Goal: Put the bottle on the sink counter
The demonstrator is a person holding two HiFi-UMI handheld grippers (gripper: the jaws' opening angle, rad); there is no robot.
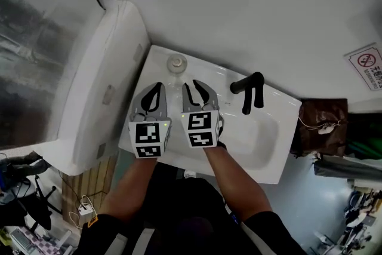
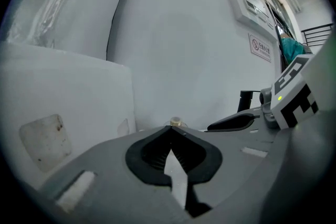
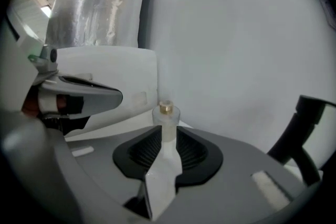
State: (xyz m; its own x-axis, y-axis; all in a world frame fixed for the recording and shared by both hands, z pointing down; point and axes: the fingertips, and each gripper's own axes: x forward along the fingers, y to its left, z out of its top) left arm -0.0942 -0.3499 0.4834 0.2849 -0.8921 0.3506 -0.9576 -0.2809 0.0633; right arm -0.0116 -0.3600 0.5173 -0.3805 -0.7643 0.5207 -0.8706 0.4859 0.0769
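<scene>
A small clear bottle [image 1: 176, 63] with a gold cap stands upright on the white sink counter [image 1: 156, 68], at its back left corner by the wall. Both grippers hover side by side over the counter's front, short of the bottle. My left gripper [image 1: 157, 88] has its jaws together, and its own view shows the tips [image 2: 170, 129] meeting, with the bottle cap [image 2: 176, 122] just past them. My right gripper [image 1: 192, 88] keeps a narrow gap between its jaws [image 3: 167, 132]. The bottle [image 3: 167, 115] shows through that gap, beyond the tips and untouched.
A black faucet [image 1: 250, 91] stands at the back of the basin [image 1: 259, 134], right of my right gripper. A tall white unit [image 1: 104, 86] adjoins the counter's left side. A brown bag [image 1: 322, 125] sits past the sink's right end. A person's bare forearms reach in from below.
</scene>
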